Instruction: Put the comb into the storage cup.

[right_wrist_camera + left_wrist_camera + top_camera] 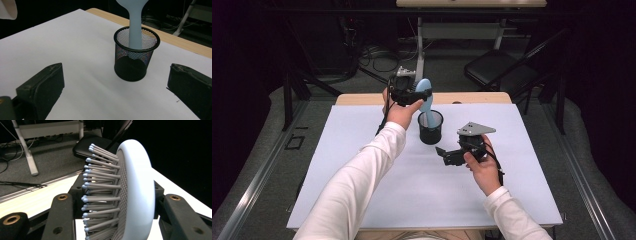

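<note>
Standing in the mesh cup [430, 131], hairbrush [424, 92] clamped by left gripper [408, 93]; right gripper [447, 155] gapes.

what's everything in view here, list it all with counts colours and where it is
hairbrush: 1, light blue, head in the left gripper's jaws, handle down inside the cup
mesh cup: 1, black, upright mid-table
table sheet: 1, white, over a wooden top
chair: 1, black, floor beyond table
left gripper: 1, black, above the cup
right gripper: 1, black, jaws apart, right of cup
sleeves: 2, white
</note>
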The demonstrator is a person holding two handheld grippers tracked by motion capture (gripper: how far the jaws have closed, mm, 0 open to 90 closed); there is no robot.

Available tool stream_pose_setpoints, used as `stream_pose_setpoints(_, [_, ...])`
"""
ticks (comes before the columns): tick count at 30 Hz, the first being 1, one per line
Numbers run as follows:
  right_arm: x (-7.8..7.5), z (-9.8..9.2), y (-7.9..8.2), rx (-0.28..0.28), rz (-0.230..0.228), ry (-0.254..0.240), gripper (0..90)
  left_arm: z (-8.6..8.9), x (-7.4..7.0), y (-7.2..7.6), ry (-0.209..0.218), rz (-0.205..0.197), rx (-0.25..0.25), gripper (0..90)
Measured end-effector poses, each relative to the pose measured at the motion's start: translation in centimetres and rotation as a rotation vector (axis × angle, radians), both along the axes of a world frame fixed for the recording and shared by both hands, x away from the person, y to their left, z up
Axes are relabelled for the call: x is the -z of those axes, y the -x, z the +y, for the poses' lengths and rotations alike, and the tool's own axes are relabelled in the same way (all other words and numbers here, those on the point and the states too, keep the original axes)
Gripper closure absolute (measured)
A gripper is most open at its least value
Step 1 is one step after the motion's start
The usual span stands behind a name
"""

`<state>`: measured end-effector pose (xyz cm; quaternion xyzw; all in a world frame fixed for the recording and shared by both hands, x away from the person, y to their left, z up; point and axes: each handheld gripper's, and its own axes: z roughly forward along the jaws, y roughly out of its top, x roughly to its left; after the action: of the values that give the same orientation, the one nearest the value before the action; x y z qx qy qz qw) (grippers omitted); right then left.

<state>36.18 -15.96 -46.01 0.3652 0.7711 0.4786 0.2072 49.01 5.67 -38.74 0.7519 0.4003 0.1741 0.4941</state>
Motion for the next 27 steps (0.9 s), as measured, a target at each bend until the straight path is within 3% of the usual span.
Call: stream_pose_setpoints(27, [0.3, 0.1, 0.0, -0.001, 0.0, -0.001, 0.8, -0.6, 2.0, -0.2, -0.052, 0.014, 0.001, 49.7])
